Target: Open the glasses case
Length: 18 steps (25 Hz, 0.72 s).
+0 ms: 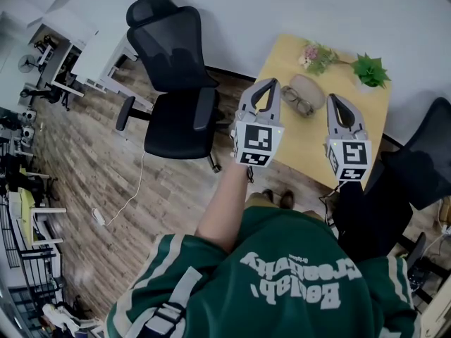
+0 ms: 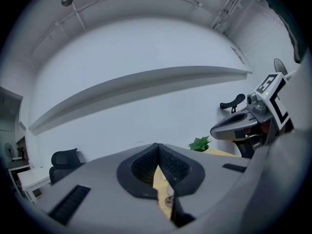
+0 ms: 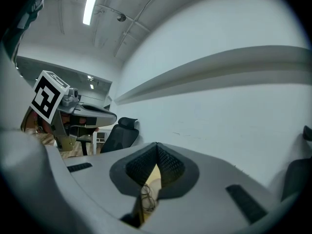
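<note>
Locate beige oval glasses case [image 1: 308,90] toward far side of light wooden table [image 1: 299,143]. Note left gripper [image 1: 264,83] and right gripper [image 1: 337,98] over table, both clamped shut, empty. Advise: part jaws, pin base, lift lid at seam.

The glasses case [image 1: 308,90] is a smooth, tan, oval shell that lies flat on the yellow tabletop [image 1: 296,139], toward its far side. Its long axis runs aslant across the top in the head view. It looks closed, one rounded dome with no gap showing, and a pair of glasses [image 1: 298,103] lies just beside its near edge.
</note>
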Available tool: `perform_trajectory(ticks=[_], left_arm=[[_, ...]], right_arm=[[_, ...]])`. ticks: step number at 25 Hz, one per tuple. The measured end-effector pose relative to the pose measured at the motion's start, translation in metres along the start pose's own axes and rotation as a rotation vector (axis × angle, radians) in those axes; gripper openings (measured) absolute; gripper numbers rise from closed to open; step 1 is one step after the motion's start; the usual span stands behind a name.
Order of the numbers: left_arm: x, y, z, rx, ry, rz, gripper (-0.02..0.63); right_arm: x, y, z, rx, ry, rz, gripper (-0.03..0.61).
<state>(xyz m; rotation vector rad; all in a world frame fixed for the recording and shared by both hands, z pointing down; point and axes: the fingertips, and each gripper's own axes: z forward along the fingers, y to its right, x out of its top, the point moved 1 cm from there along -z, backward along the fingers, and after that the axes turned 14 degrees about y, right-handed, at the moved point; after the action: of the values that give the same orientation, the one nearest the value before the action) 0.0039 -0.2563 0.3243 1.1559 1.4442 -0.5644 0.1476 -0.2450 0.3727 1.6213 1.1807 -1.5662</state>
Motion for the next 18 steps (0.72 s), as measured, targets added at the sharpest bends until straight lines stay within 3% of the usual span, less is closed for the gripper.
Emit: perform_trajectory(ticks=[18], left_arm=[[0.0056,0.0068,-0.0063,0.014,-0.008,0.015,0.014]], right_arm=[[0.0066,-0.0006,-0.0052,0.015,0.013,-0.022,0.006]])
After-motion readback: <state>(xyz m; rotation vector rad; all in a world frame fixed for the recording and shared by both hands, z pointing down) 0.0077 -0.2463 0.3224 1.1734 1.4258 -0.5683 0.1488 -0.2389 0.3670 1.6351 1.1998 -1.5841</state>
